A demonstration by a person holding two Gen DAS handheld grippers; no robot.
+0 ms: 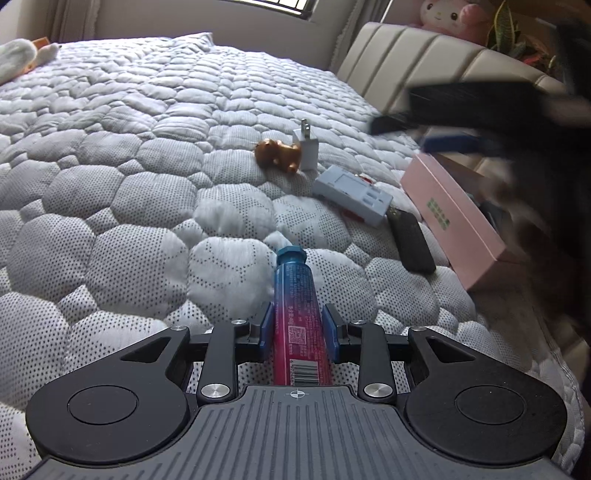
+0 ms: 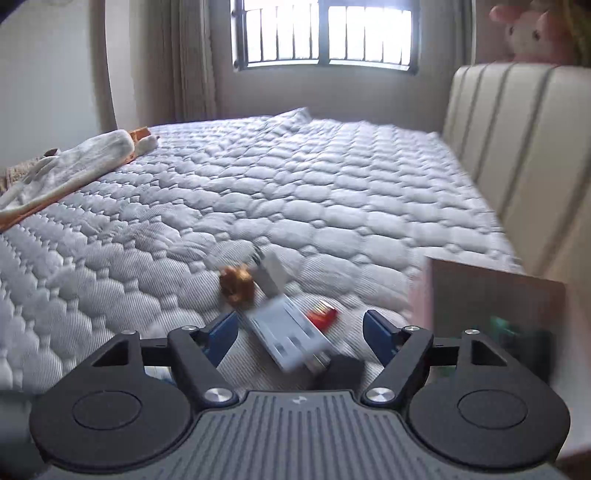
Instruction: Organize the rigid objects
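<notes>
My left gripper [image 1: 297, 325] is shut on a blue and pink tube [image 1: 295, 295] with a blue cap, held just above the quilted mattress. Ahead lie a brown figurine [image 1: 277, 155], a white charger plug [image 1: 306, 146], a grey-white flat box [image 1: 352, 194], a dark remote [image 1: 412, 240] and a pink open box [image 1: 450, 218]. My right gripper [image 2: 299, 332] is open and empty, above the grey-white box [image 2: 288, 332]; the figurine [image 2: 236, 284], the plug [image 2: 271, 275] and a red item [image 2: 323, 317] are blurred. It also shows blurred in the left wrist view [image 1: 461, 118].
The pink box wall [image 2: 495, 299] stands at the right of the right wrist view. A beige padded headboard [image 1: 424, 62] runs along the right. White plush toys [image 2: 74, 166] lie at the far left of the mattress [image 1: 129, 166]. A pink plush [image 1: 454, 16] sits behind the headboard.
</notes>
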